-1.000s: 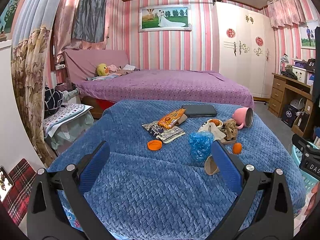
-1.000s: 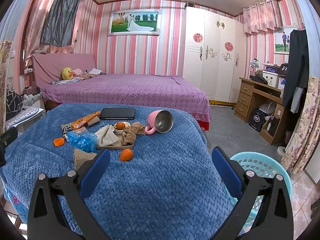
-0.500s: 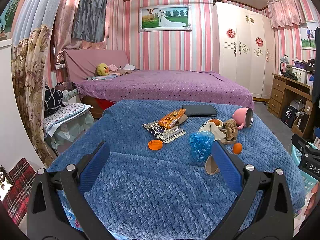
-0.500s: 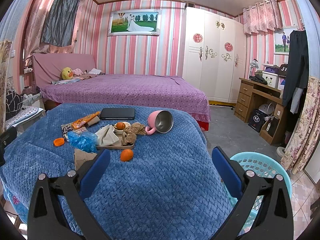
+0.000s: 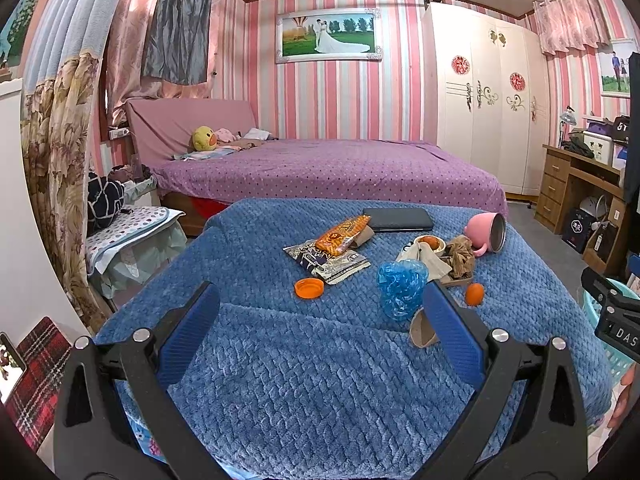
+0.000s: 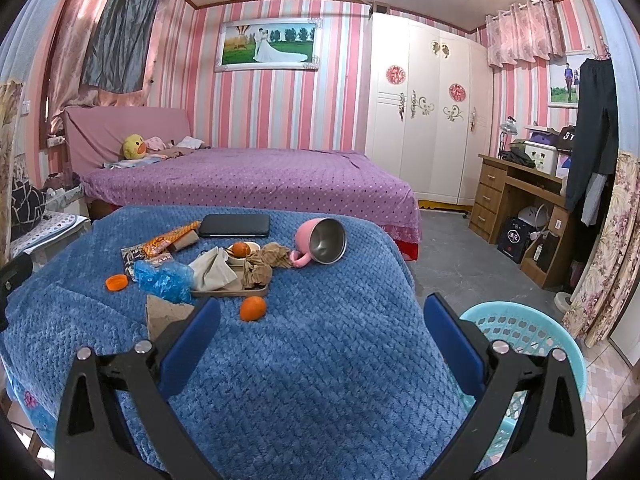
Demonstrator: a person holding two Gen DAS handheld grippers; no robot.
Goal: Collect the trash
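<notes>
Trash lay scattered at the centre of both views on a blue quilted blanket (image 5: 280, 360): a crumpled blue plastic bag (image 5: 400, 286), a round orange bottle cap (image 5: 309, 288), an orange snack wrapper (image 5: 343, 234) resting on a dark printed foil packet (image 5: 326, 261), and a brown cardboard scrap (image 5: 421, 330) touching the bag's lower edge. Just right of the bag, a shallow tan tray (image 6: 232, 290) held crumpled brown paper (image 6: 264, 264), a pale cloth (image 6: 212, 270) and a small white bowl (image 6: 244, 249) with an orange fruit in it. A loose small orange (image 6: 253, 308) sat just below the tray. A pink metal-lined mug (image 6: 322, 242) lay tipped on its side to the tray's upper right, and a flat black case (image 6: 235, 225) lay above. At lower right, a light blue plastic laundry basket (image 6: 520, 324) stood beside the blanket. The left gripper (image 5: 320, 336) and right gripper (image 6: 320, 340) each hovered in the lower frame, blue-padded jaws spread wide, holding nothing.
</notes>
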